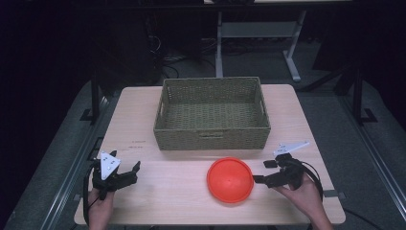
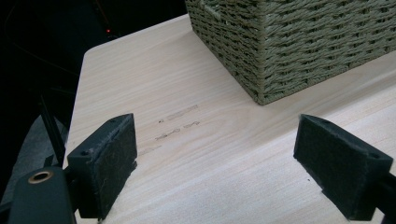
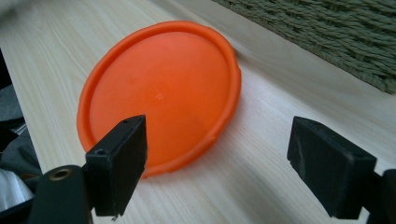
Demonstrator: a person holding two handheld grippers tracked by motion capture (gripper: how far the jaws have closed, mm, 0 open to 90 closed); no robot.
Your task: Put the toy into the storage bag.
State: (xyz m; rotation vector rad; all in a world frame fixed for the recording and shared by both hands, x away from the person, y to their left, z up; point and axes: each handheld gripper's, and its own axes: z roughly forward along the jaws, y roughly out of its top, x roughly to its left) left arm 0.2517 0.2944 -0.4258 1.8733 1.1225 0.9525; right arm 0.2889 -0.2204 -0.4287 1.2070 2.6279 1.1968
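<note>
Lying flat on the desk (image 1: pixel 143 201), orange plate (image 1: pixel 230 179) sits just in front of the woven basket (image 1: pixel 212 115), slightly right of centre, rim up. Well placed for a side approach: low raised lip offers the one edge fingers can pinch, since the disc hugs the wood.

Right gripper (image 1: pixel 262 171) levelled low at the plate's right edge, fingers released and spread wide. In the right gripper view one finger (image 3: pixel 119 168) overlaps the near rim of the plate (image 3: pixel 159 98), the other stands well clear over bare wood; nothing grasped. Low, near-horizontal pose probably chosen so one finger can slide under or over the lip. Contact with the rim cannot be told.

Left gripper (image 1: pixel 125 173) parked near the left edge of the desk, well apart from the plate, fingers released, empty. Left gripper view looks past the pads (image 2: pixel 107 163) to the basket's near corner (image 2: pixel 280 46). Likely held back to leave the path clear.

Basket open-topped, empty, directly behind the plate: probable destination, short lift away.
</note>
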